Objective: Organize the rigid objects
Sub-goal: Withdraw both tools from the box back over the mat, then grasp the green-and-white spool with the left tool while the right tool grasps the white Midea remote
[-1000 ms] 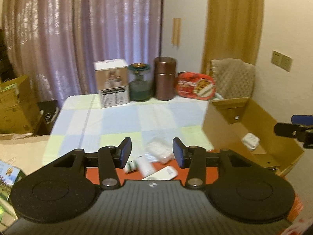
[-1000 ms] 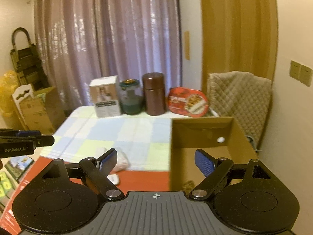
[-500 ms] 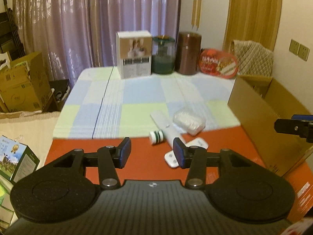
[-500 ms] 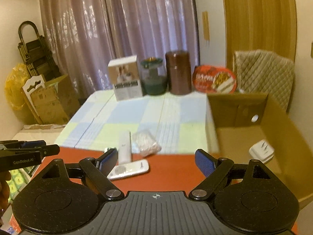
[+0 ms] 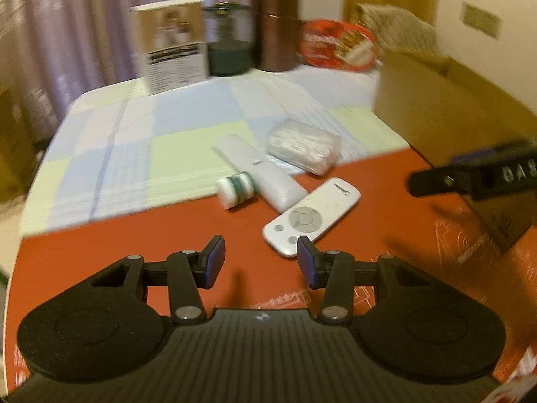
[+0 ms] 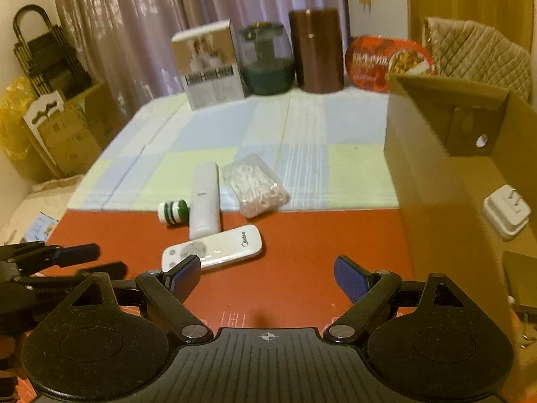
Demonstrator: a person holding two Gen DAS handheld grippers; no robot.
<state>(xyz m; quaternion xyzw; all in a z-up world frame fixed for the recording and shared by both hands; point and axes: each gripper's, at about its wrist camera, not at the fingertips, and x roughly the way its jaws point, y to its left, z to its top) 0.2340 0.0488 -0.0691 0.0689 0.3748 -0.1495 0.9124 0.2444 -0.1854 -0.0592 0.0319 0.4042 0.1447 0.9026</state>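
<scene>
A white remote with grey buttons lies on the red mat. Behind it lie a long white remote, a small white-and-green bottle and a clear box of cotton swabs. My left gripper is open and empty, just in front of the white remote. My right gripper is open wide and empty, to the right of the remote. A cardboard box at the right holds a white plug adapter.
A white carton, a green glass jar, a brown canister and a red food tray stand at the table's back edge. A checked cloth covers the far half. Cardboard boxes stand on the floor at the left.
Both grippers have tilted down and come closer to the items on the red mat. Both stay open and empty. The items have not moved.
</scene>
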